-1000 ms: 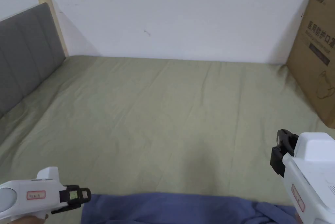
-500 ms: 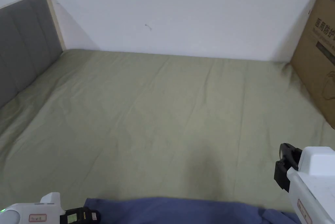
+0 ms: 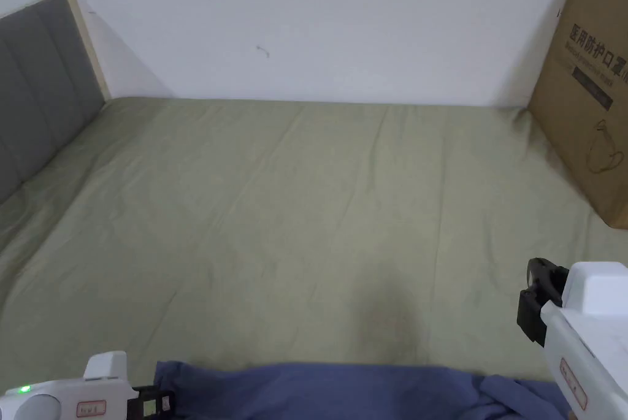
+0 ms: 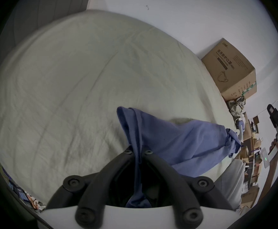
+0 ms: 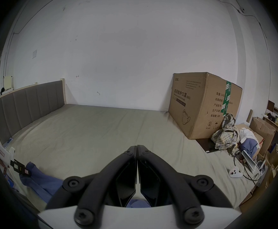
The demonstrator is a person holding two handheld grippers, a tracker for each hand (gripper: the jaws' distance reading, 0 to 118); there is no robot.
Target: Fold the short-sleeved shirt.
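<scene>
The blue short-sleeved shirt (image 3: 343,387) lies bunched along the near edge of the olive bed sheet (image 3: 306,206). My left gripper (image 3: 153,404) sits at the shirt's left end. In the left gripper view its jaws are shut on a fold of the shirt (image 4: 184,141), which runs between them at the left gripper (image 4: 138,151). My right gripper (image 3: 538,308) hovers above the bed at the right, apart from the shirt. Its jaws meet tip to tip at the right gripper (image 5: 137,147) with nothing pinched. The right gripper view also has the shirt (image 5: 40,181) low at the left.
A large cardboard box (image 3: 589,102) stands on the bed's far right corner. The grey headboard (image 3: 43,84) runs along the left. A white wall closes the far side. A heap of clothes (image 5: 226,133) and boxes lie beyond the cardboard box.
The left gripper has dropped lower toward the near edge, still on the shirt's left end. The right gripper has sunk slightly. The head camera has shifted.
</scene>
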